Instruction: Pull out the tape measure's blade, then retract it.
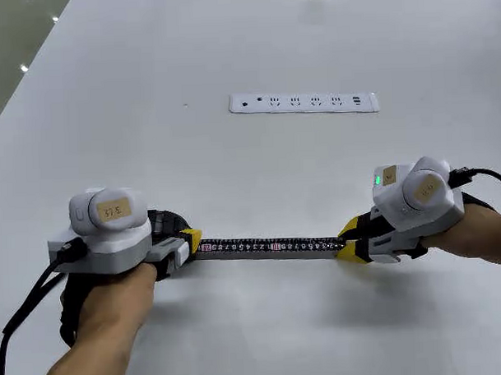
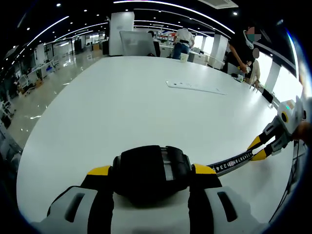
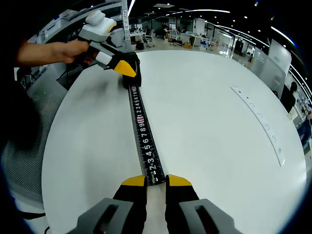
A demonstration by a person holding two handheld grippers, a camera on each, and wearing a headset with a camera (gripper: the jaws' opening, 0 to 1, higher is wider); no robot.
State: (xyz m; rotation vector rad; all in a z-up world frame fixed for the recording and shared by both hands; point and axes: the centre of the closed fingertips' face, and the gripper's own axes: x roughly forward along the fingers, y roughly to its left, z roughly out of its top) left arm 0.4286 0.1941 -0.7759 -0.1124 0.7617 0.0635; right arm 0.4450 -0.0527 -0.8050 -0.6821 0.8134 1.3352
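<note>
White tabletop (image 1: 229, 40): your left gripper (image 1: 187, 243) clamps the black rubber-cased tape measure (image 2: 151, 170), whose black numbered blade (image 1: 269, 246) runs straight from left to right, its free end pinched between the yellow-tipped jaws of your right gripper (image 3: 156, 181)
</note>
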